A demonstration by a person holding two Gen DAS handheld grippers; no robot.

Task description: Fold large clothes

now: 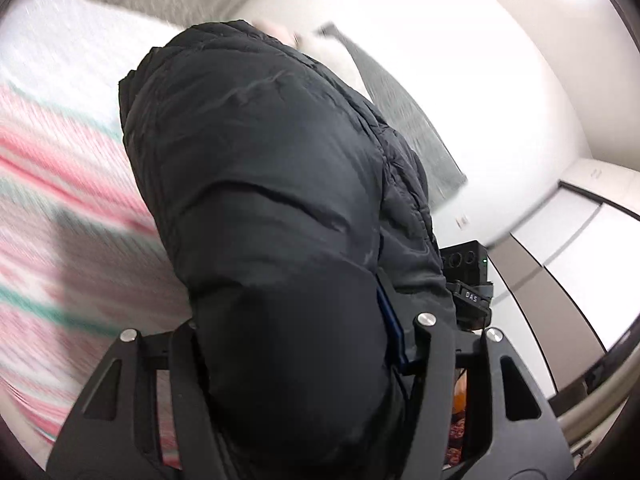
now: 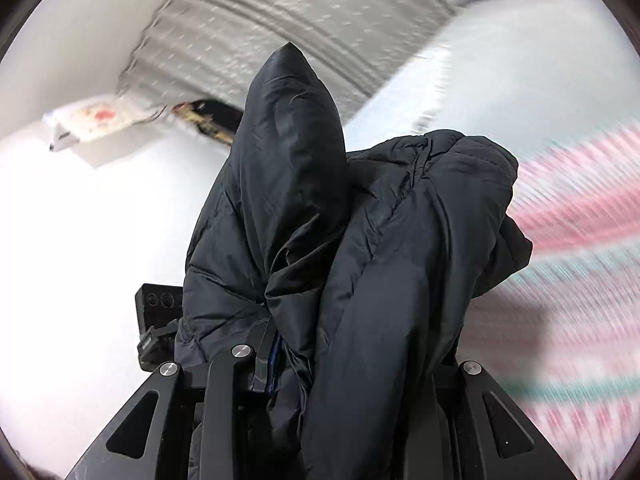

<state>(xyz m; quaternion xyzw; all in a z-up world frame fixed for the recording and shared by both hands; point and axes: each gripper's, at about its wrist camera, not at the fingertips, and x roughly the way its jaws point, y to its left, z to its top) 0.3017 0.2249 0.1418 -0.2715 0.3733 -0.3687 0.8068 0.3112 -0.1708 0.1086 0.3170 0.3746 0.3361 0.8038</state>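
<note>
1. Left gripper (image 1: 296, 344): a thick fold of the black jacket (image 1: 256, 168) is clamped between its jaws. The padded cloth fills the gap from one finger to the other and bulges out ahead of them

2. Right gripper (image 2: 320, 360): another bunch of the jacket (image 2: 400, 240) is clamped between its jaws, which stand closer together than the left pair. The inner face of the left-hand finger (image 2: 266, 360) is seen pressed against the cloth

3. Jacket, left wrist view: it is held up off the bed (image 1: 60, 200) and blocks the middle of the view. Quilted seams are seen along its right edge

4. Jacket, right wrist view: one pointed end stands upright above the jaws; a rounded, crumpled mass hangs to its right

5. Bed: a cover striped in pink, white and teal is seen, to the left in the left wrist view and to the right (image 2: 580, 280) in the right wrist view. It is heavily blurred

6. Grey pillow (image 1: 400, 112): seen tilted against the white wall (image 1: 500, 60), behind the jacket

7. A black device (image 1: 466, 262) is seen just right of the jacket in the left wrist view; it is possibly part of the other gripper's rig, but too little shows to tell

8. Headboard (image 2: 300, 20): pale and padded, seen behind the jacket's pointed end
</note>
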